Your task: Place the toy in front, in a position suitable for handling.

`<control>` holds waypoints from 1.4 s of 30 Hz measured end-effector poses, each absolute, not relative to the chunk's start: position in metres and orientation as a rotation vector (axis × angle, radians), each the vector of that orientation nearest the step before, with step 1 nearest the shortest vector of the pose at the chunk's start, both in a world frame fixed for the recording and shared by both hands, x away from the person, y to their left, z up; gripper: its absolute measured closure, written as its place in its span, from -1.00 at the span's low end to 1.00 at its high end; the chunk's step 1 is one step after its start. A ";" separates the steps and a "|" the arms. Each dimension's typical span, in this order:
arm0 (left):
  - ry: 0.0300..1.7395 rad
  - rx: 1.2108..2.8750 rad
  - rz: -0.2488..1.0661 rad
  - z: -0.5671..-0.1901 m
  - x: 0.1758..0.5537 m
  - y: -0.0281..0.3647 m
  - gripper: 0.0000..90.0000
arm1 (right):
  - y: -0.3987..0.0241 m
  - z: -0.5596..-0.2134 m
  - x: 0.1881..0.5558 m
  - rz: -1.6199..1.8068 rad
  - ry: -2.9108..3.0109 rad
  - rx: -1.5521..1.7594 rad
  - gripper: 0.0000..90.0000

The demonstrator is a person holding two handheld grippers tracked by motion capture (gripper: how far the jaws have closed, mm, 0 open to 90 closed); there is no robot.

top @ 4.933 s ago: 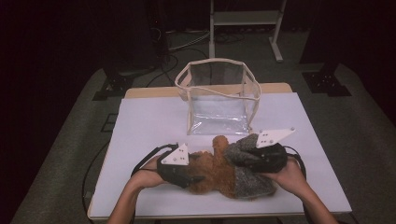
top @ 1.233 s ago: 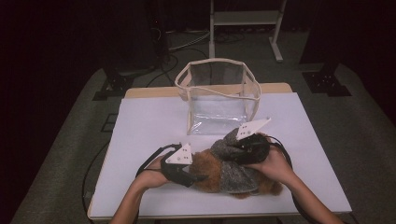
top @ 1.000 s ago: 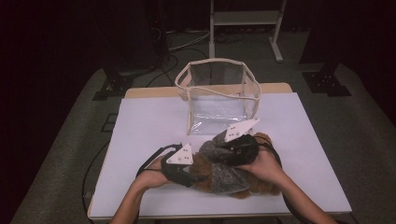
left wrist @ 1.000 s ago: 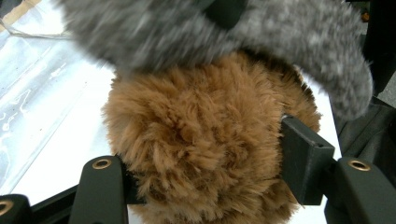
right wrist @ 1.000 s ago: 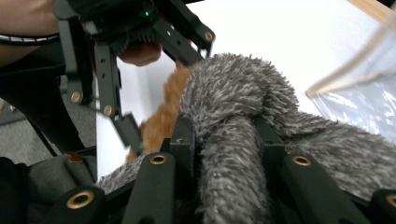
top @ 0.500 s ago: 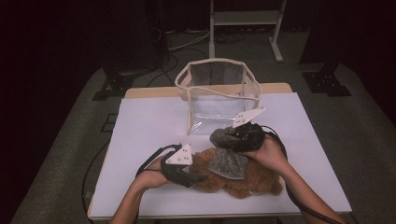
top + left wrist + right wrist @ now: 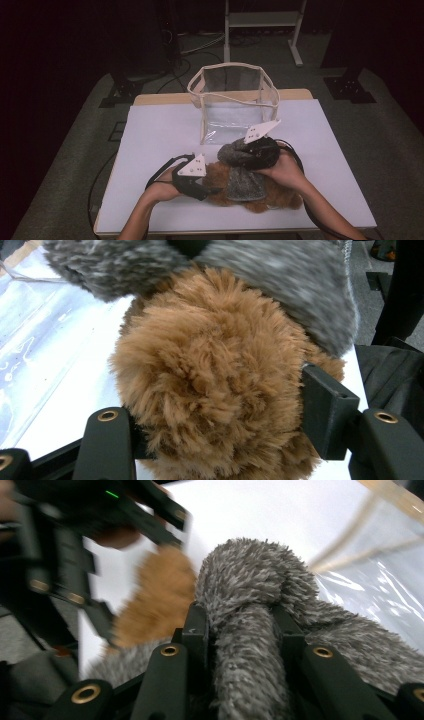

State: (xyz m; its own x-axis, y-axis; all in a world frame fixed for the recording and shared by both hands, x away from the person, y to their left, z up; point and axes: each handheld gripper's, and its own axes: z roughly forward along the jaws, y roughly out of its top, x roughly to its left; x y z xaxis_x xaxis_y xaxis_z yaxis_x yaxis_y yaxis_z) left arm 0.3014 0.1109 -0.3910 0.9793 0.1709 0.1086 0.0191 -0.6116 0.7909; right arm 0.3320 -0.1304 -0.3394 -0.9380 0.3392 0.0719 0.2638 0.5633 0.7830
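Separation is in hand: my right gripper point(image 7: 235, 154) grasps the grey furry piece point(image 7: 245, 175) just before the clear bag point(image 7: 232, 100), my left gripper point(image 7: 207, 190) clamps the brown furry piece point(image 7: 210, 380) beneath it, and next I judge a lift into the bag.
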 end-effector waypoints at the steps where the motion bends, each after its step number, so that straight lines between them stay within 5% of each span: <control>1: 0.134 2.221 0.216 -0.391 0.302 0.111 -0.17 | -0.126 -0.338 0.329 1.366 2.711 0.491 0.49; 8: 0.142 2.210 0.209 -0.392 0.302 0.113 -0.19 | -0.116 -0.341 0.320 1.306 2.747 0.413 0.48; 26: 0.157 2.209 0.213 -0.392 0.304 0.112 -0.21 | -0.201 -0.341 0.313 1.261 2.653 0.630 0.49; 42: 0.158 2.212 0.223 -0.393 0.304 0.114 -0.25 | -0.146 -0.350 0.321 1.246 2.702 0.490 0.49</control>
State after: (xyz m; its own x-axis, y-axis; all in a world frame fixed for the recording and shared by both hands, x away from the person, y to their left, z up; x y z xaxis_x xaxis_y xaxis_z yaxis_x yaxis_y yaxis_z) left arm 0.3038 0.1137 -0.3926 0.9757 0.1929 0.1042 0.0343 -0.6037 0.7965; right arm 0.3206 -0.1461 -0.3501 -0.9395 0.3418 0.0209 0.2379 0.6074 0.7580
